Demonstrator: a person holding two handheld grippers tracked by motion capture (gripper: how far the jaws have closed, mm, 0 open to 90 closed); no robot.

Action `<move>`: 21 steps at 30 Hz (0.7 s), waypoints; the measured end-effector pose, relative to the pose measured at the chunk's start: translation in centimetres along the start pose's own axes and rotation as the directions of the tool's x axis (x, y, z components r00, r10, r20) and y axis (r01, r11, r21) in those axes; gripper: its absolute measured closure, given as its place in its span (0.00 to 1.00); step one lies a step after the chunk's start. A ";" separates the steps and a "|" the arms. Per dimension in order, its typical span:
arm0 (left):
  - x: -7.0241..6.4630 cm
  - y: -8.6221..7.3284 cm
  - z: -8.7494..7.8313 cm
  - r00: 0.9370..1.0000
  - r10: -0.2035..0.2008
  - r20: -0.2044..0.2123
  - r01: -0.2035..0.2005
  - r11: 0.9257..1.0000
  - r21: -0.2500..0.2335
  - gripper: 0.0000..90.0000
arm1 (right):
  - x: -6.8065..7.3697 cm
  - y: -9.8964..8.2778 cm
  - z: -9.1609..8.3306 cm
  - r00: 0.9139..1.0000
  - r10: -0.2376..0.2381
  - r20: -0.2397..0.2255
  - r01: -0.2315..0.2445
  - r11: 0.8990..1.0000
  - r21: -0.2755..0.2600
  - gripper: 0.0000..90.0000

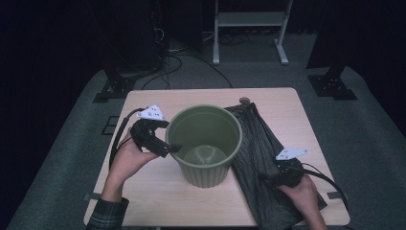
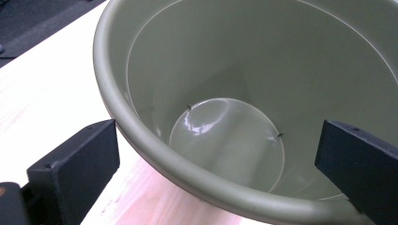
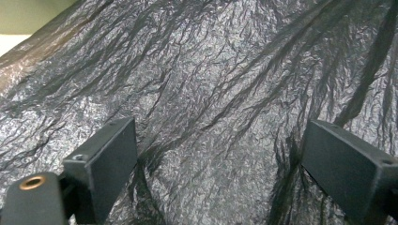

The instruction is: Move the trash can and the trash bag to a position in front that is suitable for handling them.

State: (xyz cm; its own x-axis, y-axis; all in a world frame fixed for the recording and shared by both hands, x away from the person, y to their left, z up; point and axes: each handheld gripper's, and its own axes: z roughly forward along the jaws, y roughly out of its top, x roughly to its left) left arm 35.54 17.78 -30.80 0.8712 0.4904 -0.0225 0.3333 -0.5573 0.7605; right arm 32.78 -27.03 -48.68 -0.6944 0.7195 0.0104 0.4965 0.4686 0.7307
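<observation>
An olive-green plastic bucket (image 1: 206, 143) stands upright and empty in the middle of the wooden table (image 1: 158, 191). My left gripper (image 1: 168, 146) is at its left rim, open. In the left gripper view the bucket's rim (image 2: 141, 140) runs between the wide-apart jaws of the left gripper (image 2: 216, 173), with one jaw outside over the table and the other over the inside. A crinkled black plastic bag (image 1: 256, 143) lies flat to the right of the bucket. My right gripper (image 1: 274, 176) rests low on the bag (image 3: 211, 93), where the right gripper (image 3: 220, 173) has its jaws spread open on the wrinkled film.
A small round knob (image 1: 244, 100) sits at the table's far edge by the bag's top. Beyond the table are a white metal frame (image 1: 249, 28), black stand feet (image 1: 115, 88) and loose cables (image 1: 191, 60) on the grey floor.
</observation>
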 end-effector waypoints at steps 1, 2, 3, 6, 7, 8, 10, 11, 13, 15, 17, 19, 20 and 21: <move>-0.2 0.0 0.0 1.000 0.003 0.006 -0.003 1.000 -0.001 0.00 | 0.0 0.0 0.0 1.000 0.000 0.000 0.000 1.000 0.000 0.11; -0.5 0.0 0.1 1.000 0.008 0.011 -0.008 1.000 -0.001 0.00 | 0.0 0.0 0.0 1.000 0.000 0.000 0.000 1.000 0.000 0.11; -0.7 0.0 0.1 1.000 0.014 0.013 -0.014 1.000 0.000 0.00 | 0.0 0.0 0.0 1.000 0.000 0.000 0.000 1.000 0.000 0.11; -1.3 0.0 0.1 1.000 0.015 0.023 -0.015 1.000 -0.005 0.00 | 0.0 0.0 0.0 1.000 0.000 0.000 0.000 1.000 0.000 0.11; -1.5 -0.1 0.1 1.000 0.019 0.024 -0.018 1.000 -0.003 0.00 | 0.0 0.0 0.0 1.000 0.000 0.000 0.000 1.000 0.000 0.11; -1.7 -0.1 0.1 0.999 0.022 0.024 -0.022 1.000 -0.003 0.00 | 0.0 0.0 0.0 1.000 0.000 0.000 0.000 1.000 0.000 0.11; -1.9 0.0 0.0 0.999 0.030 0.023 -0.030 1.000 0.000 0.00 | 0.0 0.0 0.0 1.000 0.000 0.001 0.000 1.000 0.000 0.11; -2.0 0.1 0.0 0.999 0.030 0.021 -0.030 1.000 -0.001 0.00 | 0.0 0.0 0.0 1.000 0.000 0.001 0.000 1.000 0.000 0.11; -2.0 0.1 -0.1 0.999 0.029 0.022 -0.029 1.000 -0.003 0.00 | 0.0 0.0 0.0 1.000 0.000 0.001 0.000 1.000 0.000 0.11; -1.9 0.0 -0.1 0.999 0.028 0.018 -0.028 0.999 -0.017 0.00 | 0.0 0.0 0.0 1.000 0.001 0.001 -0.001 1.000 0.000 0.11; -1.8 0.0 -0.3 1.000 0.025 0.007 -0.025 0.999 -0.039 0.00 | 0.0 0.0 0.0 1.000 0.001 0.001 -0.001 1.000 0.000 0.11; -1.6 -0.1 -0.7 1.000 0.019 0.004 -0.018 0.997 -0.070 0.00 | 0.0 0.0 0.0 1.000 0.001 0.001 -0.001 1.000 0.000 0.11; -1.5 -0.1 -1.0 1.000 0.014 -0.003 -0.015 0.996 -0.085 0.00 | 0.0 0.0 0.0 1.000 0.001 0.001 -0.001 1.000 0.000 0.11; -1.3 -0.2 -1.3 1.000 0.012 -0.009 -0.013 0.995 -0.096 0.00 | 0.0 0.0 0.0 1.000 0.001 0.001 -0.001 1.000 0.000 0.11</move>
State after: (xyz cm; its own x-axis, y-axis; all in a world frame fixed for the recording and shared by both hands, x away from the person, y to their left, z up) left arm 33.85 18.07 -30.07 0.8719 0.4896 -0.0079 0.2863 -0.4966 0.8194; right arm 32.76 -27.03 -48.68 -0.6933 0.7206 0.0102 0.4969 0.4678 0.7310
